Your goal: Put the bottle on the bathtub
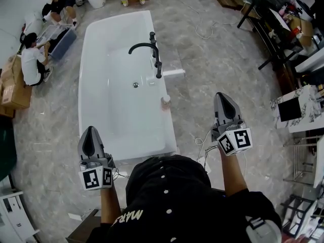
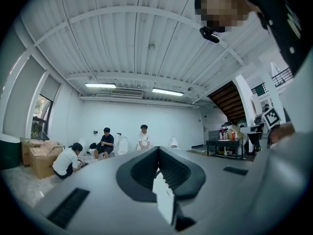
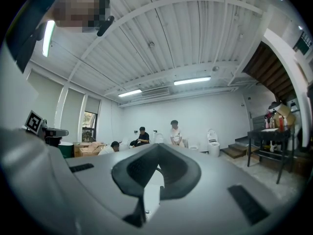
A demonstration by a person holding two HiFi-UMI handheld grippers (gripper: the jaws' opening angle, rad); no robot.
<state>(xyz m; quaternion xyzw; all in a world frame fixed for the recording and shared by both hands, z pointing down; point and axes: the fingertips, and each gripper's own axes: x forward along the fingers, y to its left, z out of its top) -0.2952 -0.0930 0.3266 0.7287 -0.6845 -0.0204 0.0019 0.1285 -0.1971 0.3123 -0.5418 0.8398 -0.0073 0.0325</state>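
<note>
Glossy white rectangular bathtub [image 1: 119, 18] with rounded corners and a curved black faucet [image 1: 142, 45], on a grey marbled floor [image 1: 217, 59]. Small pale bottle [image 1: 165, 102] stands upright on the tub's right rim, just below the faucet. Left gripper [image 1: 90, 135] and right gripper [image 1: 223, 101] have dark tapered fingers pressed together, holding nothing. The bottle is between them, apart from both, nearer the right.

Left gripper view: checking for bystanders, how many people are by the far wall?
3: a crouching person by the cardboard boxes, a seated person in black right of them, a seated person in white farthest right. Others may be hidden.
</note>
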